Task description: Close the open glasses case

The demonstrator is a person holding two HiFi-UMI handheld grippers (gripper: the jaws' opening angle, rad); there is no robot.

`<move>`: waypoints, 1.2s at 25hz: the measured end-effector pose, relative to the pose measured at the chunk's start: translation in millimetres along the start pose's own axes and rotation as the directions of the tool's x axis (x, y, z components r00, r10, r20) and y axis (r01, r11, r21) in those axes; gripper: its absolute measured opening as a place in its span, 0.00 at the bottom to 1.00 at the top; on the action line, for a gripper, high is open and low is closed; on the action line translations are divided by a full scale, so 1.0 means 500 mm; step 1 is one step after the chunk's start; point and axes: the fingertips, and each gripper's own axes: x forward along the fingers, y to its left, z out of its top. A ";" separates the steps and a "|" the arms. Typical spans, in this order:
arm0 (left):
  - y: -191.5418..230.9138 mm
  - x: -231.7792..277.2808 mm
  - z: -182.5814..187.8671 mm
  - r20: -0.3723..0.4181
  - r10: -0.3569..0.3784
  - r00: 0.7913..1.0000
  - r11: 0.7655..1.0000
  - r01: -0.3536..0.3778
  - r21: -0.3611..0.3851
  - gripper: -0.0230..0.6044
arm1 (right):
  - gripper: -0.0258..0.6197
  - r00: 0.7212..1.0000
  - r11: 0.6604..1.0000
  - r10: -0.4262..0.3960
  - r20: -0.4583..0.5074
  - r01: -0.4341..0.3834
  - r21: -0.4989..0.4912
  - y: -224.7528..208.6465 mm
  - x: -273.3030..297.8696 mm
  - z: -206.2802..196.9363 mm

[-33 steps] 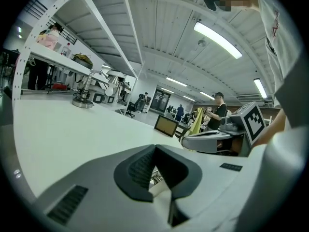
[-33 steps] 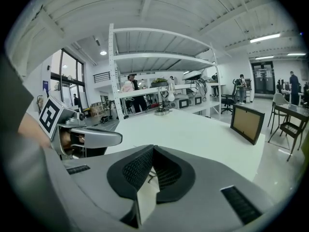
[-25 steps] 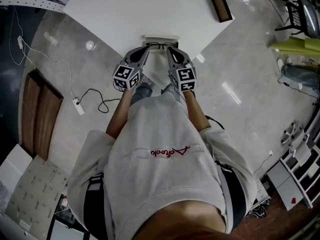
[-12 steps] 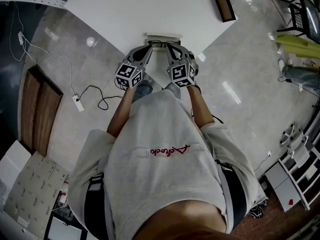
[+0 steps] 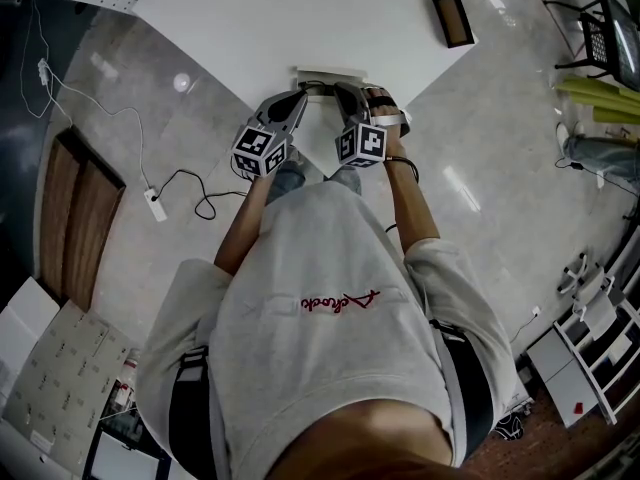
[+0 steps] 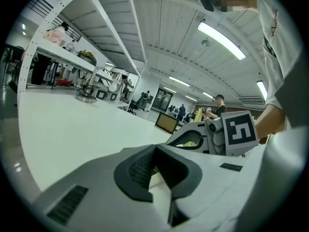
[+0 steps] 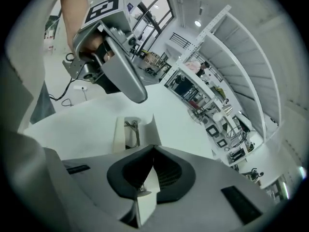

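The right gripper point(image 7: 153, 147) has its jaws clenched, tip against tip. Only a pale strip shows in the hollow behind the tips, and I cannot say what it is. The left gripper point(image 6: 155, 147) is also closed at the tips, and I see no part of the case between its jaws. Probably both are kept shut so that the tips work as one blunt finger for pushing, not for pinching. Just beyond the right tips, in the centre of the right gripper view, lies the glasses case point(image 7: 131, 132). It is open, with pale flaps standing on both sides and the glasses point(image 7: 133, 126) inside. In the head view, the case is at the upper centre, on the near edge of the white table point(image 5: 270, 18). The two grippers come to it from below, the left one at its left corner and the right one at its right. I judge that this lets one side steady the case while the other folds the lid. The lid is not yet down. A dark framed thing point(image 5: 452, 16) lies well apart at the upper right.
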 end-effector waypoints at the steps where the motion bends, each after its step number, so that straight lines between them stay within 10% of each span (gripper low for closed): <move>1: -0.002 -0.001 0.000 0.001 0.001 1.000 1.000 -0.001 0.001 0.08 | 0.09 1.000 1.000 -0.010 0.002 0.010 0.010 -0.005 -0.001 0.000; 8: -0.004 0.001 -0.003 0.000 0.000 1.000 1.000 0.000 -0.003 0.08 | 0.26 0.999 1.000 0.003 -0.040 -0.002 0.025 -0.034 0.026 -0.013; 30: 0.020 -0.004 0.012 0.019 0.028 0.999 1.000 -0.028 -0.006 0.08 | 0.11 0.999 0.999 0.023 -0.042 -0.022 0.027 -0.003 0.013 -0.014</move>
